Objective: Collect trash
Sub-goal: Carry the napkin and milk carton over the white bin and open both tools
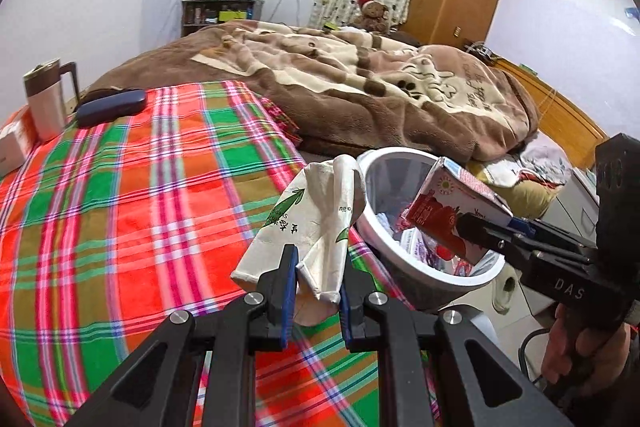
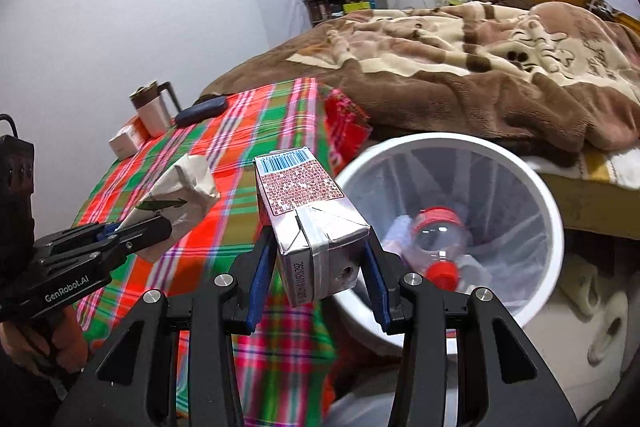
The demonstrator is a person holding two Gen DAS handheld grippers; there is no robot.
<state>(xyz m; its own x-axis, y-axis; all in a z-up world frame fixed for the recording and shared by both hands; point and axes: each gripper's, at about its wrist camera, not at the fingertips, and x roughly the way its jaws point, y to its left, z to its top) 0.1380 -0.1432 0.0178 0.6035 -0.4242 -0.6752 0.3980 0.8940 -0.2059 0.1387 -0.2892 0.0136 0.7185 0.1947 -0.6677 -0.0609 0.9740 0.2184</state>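
My left gripper (image 1: 318,277) is shut on a crumpled white paper cup (image 1: 312,223) with green print, held above the plaid tablecloth just left of the white trash bin (image 1: 440,279); it also shows in the right wrist view (image 2: 180,199). My right gripper (image 2: 316,267) is shut on a red and white drink carton (image 2: 308,215), held at the bin's left rim (image 2: 556,223). In the left wrist view the carton (image 1: 452,211) hangs over the bin's mouth. The bin holds a clear bottle with a red cap (image 2: 438,243) and wrappers.
The plaid-covered table (image 1: 120,207) carries a brown and white mug (image 1: 44,103), a dark blue case (image 1: 112,107) and an orange and white box (image 1: 16,143) at its far left. A bed with a brown blanket (image 1: 380,83) lies behind the bin.
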